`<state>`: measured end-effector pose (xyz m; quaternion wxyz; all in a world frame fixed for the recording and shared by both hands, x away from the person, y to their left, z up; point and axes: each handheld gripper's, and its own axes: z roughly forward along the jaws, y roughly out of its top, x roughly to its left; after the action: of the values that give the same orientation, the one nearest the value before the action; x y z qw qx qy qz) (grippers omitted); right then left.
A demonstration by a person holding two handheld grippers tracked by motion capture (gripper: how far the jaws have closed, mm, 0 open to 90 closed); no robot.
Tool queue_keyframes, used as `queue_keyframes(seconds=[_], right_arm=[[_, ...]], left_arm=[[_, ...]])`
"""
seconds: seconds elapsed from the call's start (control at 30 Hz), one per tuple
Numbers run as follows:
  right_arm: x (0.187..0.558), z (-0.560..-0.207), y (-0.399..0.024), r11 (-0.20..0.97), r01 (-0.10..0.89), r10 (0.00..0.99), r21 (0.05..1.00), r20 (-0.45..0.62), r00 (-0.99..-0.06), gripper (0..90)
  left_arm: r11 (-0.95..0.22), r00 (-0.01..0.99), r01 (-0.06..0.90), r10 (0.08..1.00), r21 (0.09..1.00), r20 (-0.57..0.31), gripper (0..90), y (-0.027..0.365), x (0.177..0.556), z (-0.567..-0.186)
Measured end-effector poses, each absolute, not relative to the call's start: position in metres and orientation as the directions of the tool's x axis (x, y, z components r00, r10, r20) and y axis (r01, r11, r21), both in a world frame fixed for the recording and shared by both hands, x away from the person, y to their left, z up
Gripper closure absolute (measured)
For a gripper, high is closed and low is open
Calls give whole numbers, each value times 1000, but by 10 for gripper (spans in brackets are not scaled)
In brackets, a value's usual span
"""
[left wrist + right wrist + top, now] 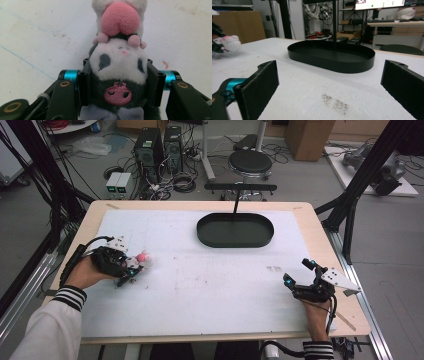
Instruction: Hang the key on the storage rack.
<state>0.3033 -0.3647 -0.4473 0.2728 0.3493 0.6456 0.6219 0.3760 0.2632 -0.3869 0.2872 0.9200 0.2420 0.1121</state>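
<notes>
Left gripper (119, 82) holds a plush toy (118, 67) at the bench's left side; right gripper (329, 82) waits empty.

The left fingers (84, 83) press both sides of the toy's head, denting it just above the bench (210, 285). The toy looks light, soft and squashy, so it should not slip or break, though loose parts may flop; the stuffed head or body seems the surest hold. The right fingers stand wide apart, holding nothing, near the bench's right edge and facing the black tray (235, 230), which is empty and well apart from the toy.
</notes>
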Motion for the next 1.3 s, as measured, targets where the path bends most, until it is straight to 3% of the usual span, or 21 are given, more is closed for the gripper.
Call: queue_keyframes(seconds=[0.27,0.67,0.83,1.3], right_arm=[[308,-433,-360,5,121,743,993,77,-665,5],[320,-381,-342,87,117,598,989,42,-800,5],[329,-359,-317,196,101,519,975,-16,-855,5],[354,-322,-263,302,79,384,950,-45,-922,5]], left_arm=[[-722,892,315,447,617,67,499,248,377,-361],[-728,948,192,312,658,68,497,210,374,-335],[-711,961,160,272,685,58,497,192,374,-330],[-729,981,80,179,680,76,497,153,374,-320]])
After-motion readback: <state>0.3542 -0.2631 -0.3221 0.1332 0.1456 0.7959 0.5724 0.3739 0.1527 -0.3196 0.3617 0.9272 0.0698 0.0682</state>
